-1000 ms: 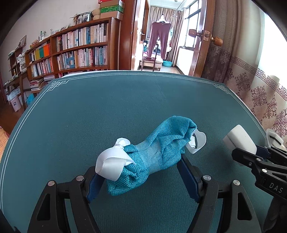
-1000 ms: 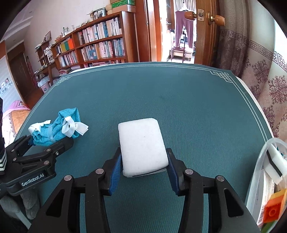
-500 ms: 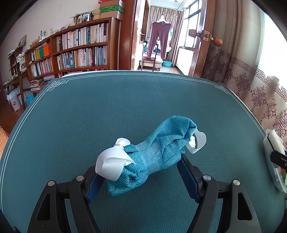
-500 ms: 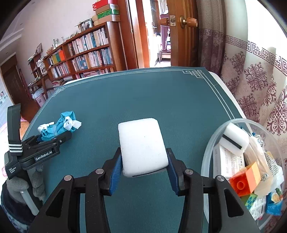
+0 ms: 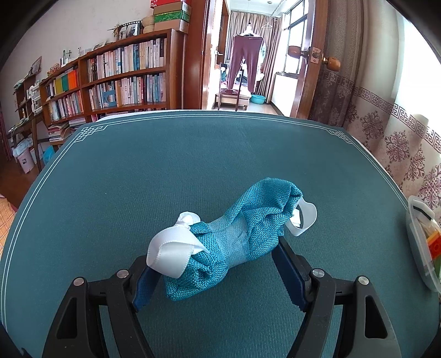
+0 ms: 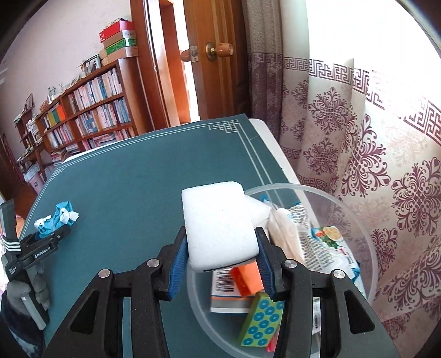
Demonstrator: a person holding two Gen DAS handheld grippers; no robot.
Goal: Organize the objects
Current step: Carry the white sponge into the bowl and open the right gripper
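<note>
Home, living room or study. Long wooden bookshelf (image 5: 110,82) along the wall, packed with books, boxes (image 5: 171,13) and framed photos on top. Open wooden door (image 6: 217,68) with round brass knob leads to a bright sunroom where purple clothes (image 5: 245,60) hang on a hanger, blue basin (image 5: 257,98) on the floor. Patterned curtains (image 6: 358,151) with maroon floral print beside the worktop (image 5: 165,170), which has a teal cover with white border lines. Clear tub (image 6: 358,220) of household odds and ends at its edge.
</note>
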